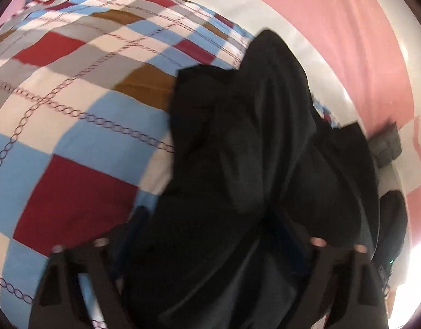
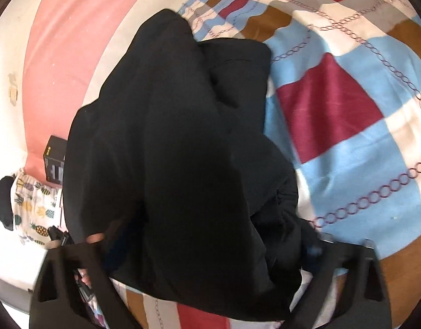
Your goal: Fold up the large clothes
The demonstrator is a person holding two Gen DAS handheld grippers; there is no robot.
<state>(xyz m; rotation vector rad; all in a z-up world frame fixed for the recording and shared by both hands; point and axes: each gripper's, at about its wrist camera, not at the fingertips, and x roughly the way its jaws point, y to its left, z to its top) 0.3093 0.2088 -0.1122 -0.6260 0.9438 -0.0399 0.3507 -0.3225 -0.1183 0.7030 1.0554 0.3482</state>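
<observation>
Here, both grippers, left gripper (image 1: 207, 246) and right gripper (image 2: 210, 240), stand wide over a rumpled black garment (image 1: 251, 164) at frame centre on the checked bedspread (image 1: 73, 109); best pinch one clean edge

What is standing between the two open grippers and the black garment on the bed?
Nothing visible. The black garment lies bunched on the checked blanket, directly ahead of the left gripper and the right gripper, whose open jaws already straddle its near edge.
</observation>
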